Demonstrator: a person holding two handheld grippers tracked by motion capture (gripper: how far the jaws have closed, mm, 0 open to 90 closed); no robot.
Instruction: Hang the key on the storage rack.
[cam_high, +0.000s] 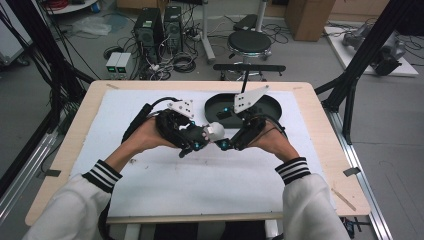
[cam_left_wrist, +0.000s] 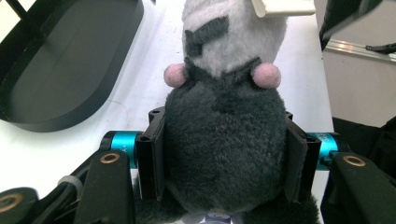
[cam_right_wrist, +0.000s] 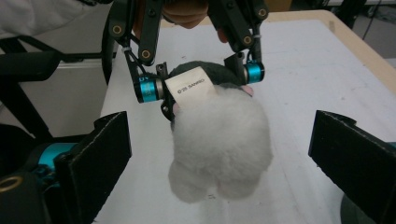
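Note:
A small plush toy (cam_high: 215, 131) hangs above the white mat between my two hands. In the left gripper view its dark grey body (cam_left_wrist: 226, 140) is squeezed between the pads, with a light grey head, pink cheeks and a white tag beyond. My left gripper (cam_high: 199, 141) is shut on it. In the right gripper view the toy's pale fluffy end (cam_right_wrist: 219, 140) and its tag (cam_right_wrist: 189, 88) face me. My right gripper (cam_high: 223, 145) is open, its pads (cam_right_wrist: 100, 154) standing wide on either side of that end without touching it.
A black oval tray (cam_high: 272, 106) lies on the mat just behind my right hand, seen also in the left gripper view (cam_left_wrist: 60, 70). The white mat (cam_high: 200, 185) covers most of the wooden table (cam_high: 327, 150). A stool (cam_high: 249, 42) and cables stand beyond the far edge.

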